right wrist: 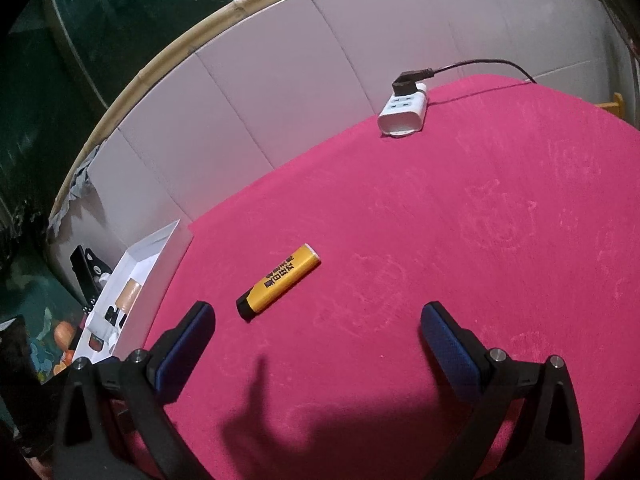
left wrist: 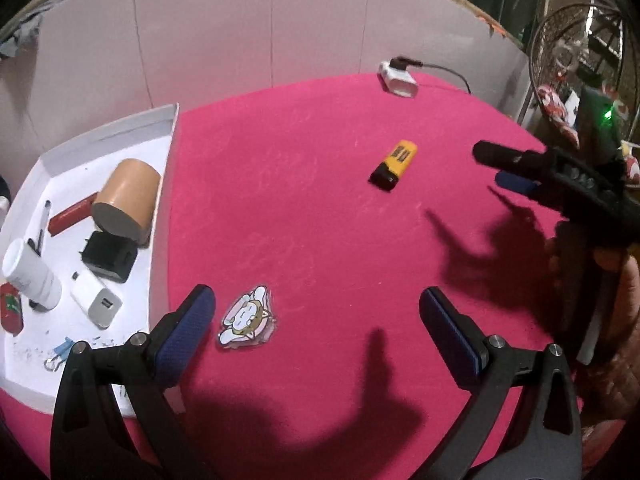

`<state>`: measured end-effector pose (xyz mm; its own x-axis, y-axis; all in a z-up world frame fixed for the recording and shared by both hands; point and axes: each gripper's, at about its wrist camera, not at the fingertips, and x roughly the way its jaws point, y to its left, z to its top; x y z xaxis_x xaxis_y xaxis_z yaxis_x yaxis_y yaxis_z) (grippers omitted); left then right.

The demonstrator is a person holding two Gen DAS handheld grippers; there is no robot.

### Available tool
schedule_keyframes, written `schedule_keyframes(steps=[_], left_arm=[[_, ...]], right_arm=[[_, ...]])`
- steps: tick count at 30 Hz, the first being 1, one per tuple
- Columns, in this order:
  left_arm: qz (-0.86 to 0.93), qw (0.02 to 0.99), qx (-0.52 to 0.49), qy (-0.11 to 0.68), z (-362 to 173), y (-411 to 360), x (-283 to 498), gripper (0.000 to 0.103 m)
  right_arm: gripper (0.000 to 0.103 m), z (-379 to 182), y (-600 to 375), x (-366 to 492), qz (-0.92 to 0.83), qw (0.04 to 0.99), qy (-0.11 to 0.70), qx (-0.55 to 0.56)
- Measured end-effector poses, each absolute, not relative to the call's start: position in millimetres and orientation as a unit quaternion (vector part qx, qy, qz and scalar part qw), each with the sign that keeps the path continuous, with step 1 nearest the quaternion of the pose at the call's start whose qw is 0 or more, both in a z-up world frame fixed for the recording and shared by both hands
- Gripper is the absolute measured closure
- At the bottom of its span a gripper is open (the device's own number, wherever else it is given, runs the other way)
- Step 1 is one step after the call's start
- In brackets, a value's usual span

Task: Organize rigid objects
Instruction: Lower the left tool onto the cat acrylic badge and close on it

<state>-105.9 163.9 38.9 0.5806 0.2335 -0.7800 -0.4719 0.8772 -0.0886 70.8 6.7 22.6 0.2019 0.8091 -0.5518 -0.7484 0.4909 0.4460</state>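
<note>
Left gripper [left wrist: 316, 312], fingers spread and empty, above one cartoon sticker [left wrist: 246, 318] beside the near left finger. Right gripper [right wrist: 318, 320], likewise spread, empty. One yellow lighter [right wrist: 280, 282] lies flat on the pink tabletop [right wrist: 460, 240], long axis diagonal, black cap toward the grippers; open cloth all round. White tray [left wrist: 162, 216] at the left edge holds two chargers.

We see both fisheye views ringed by black corners, straight wall lines bowing toward the edges. Strong light from behind and above brightens the pink tablecloth [left wrist: 320, 184] and throws dark, soft-edged shadows at 6 o'clock in both views. In the left view the right gripper [left wrist: 504, 168] at 3 o'clock is blurred.
</note>
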Motion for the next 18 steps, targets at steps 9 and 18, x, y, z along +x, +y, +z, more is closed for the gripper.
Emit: schedule_keyframes(steps=[9, 18], left_arm=[[0.193, 0.859, -0.105, 0.462, 19, 149, -97, 0.000], [0.194, 0.867, -0.117, 0.444, 29, 128, -113, 0.001]], right_arm=[[0.000, 21, 6, 71, 0.502, 0.772, 0.388, 0.040], [0.000, 19, 4, 71, 0.499, 0.770, 0.394, 0.047]])
